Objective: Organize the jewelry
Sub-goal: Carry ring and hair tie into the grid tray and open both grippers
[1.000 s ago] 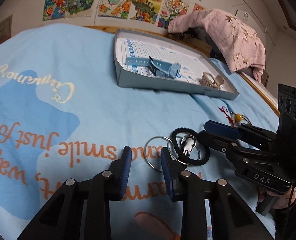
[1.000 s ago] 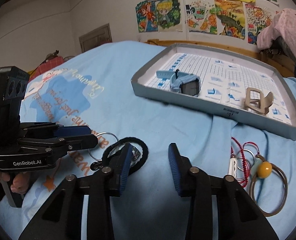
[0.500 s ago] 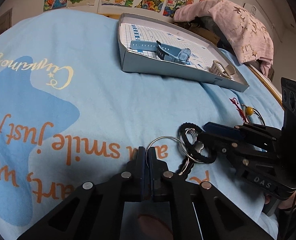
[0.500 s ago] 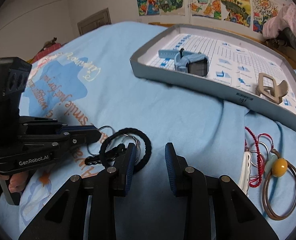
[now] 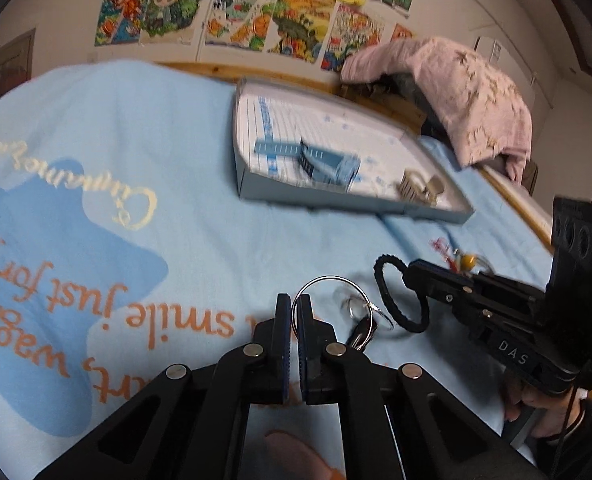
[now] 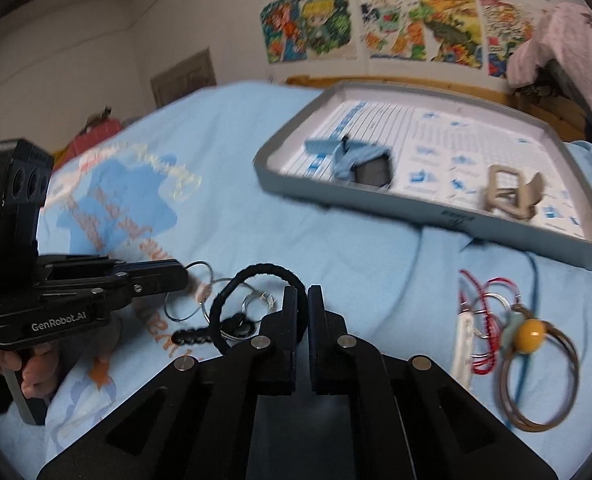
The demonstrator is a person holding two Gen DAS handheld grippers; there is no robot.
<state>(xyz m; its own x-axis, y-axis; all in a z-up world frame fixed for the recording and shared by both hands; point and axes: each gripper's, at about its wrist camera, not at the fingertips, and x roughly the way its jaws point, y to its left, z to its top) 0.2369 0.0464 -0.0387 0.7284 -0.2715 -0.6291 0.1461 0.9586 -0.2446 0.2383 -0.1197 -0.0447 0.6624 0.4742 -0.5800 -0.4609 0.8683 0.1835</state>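
Observation:
My left gripper (image 5: 293, 306) is shut on a thin silver ring (image 5: 332, 304), lifted a little off the blue bedspread; smaller rings and a dark clasp hang from it. It also shows in the right wrist view (image 6: 181, 276). My right gripper (image 6: 302, 300) is shut on a black braided hair tie (image 6: 255, 300), which stands up as a loop (image 5: 398, 300). A grey open box (image 6: 448, 216) at the back holds a blue watch (image 6: 360, 160) and a beige clip (image 6: 512, 192).
To the right on the bed lie a red cord with small rings (image 6: 484, 320), a white piece (image 6: 464, 348) and a brown band with a yellow bead (image 6: 530, 334). A pink cloth (image 5: 456, 92) is heaped beyond the box. A wooden bed edge (image 5: 512, 196) runs along the right.
My left gripper shut on the silver ring and lifted it. My right gripper closed on the black hair tie and raised it. The ring and tie are pulling apart.

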